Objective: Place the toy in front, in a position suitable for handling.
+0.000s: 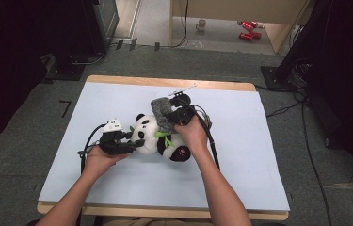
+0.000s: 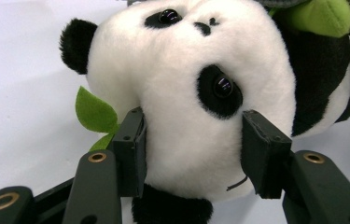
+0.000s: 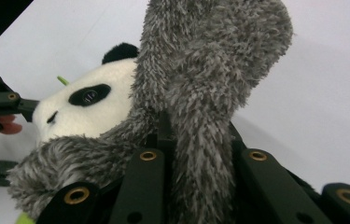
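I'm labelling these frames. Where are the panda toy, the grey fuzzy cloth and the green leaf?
panda toy (image 2: 182, 60): left gripper view, on its white face.
grey fuzzy cloth (image 3: 210, 56): right gripper view, on its upper fold.
green leaf (image 2: 93, 112): left gripper view, on the blade.

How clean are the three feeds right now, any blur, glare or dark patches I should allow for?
High view: table evenly lit, room edges black, panda plush small and soft. Left gripper view: panda face sharp, glints on its eyes, left gripper jaws dim. Right gripper view: grey fuzzy cloth crisp, right gripper jaws in shade, top left corner black.
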Available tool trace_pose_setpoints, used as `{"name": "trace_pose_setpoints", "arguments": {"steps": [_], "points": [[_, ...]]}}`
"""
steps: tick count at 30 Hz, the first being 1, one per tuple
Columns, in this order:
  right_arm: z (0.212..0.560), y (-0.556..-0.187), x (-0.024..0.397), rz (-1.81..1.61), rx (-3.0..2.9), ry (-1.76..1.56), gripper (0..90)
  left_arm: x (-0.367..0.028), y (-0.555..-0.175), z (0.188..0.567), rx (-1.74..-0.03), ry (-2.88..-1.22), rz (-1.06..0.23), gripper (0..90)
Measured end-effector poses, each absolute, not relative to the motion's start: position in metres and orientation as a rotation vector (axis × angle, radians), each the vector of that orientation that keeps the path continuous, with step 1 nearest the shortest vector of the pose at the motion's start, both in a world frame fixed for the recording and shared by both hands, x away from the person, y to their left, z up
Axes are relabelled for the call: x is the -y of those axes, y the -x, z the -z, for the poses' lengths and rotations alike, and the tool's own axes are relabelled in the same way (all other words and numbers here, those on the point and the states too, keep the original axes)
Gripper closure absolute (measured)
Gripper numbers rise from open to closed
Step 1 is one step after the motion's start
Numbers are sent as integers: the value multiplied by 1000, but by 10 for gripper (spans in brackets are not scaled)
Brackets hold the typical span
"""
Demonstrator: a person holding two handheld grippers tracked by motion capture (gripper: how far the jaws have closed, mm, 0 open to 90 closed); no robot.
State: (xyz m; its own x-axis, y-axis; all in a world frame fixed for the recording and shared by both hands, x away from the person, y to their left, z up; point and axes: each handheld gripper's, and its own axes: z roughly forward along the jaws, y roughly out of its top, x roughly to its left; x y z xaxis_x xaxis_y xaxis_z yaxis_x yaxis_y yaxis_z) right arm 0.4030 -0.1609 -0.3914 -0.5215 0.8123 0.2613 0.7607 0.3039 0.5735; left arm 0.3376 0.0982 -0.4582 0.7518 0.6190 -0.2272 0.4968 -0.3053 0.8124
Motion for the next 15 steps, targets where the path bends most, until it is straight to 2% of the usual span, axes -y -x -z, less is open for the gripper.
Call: {"name": "trace_pose_setpoints", "arguments": {"steps": [6, 15], "points": [[384, -400, 172, -1015, -2451, -1470, 781, -100, -339, 459, -850, -1960, -139, 481], [377, -396, 215, -946, -2380, -1558, 781, -103, -341, 461, -852, -1939, -114, 479]]}}
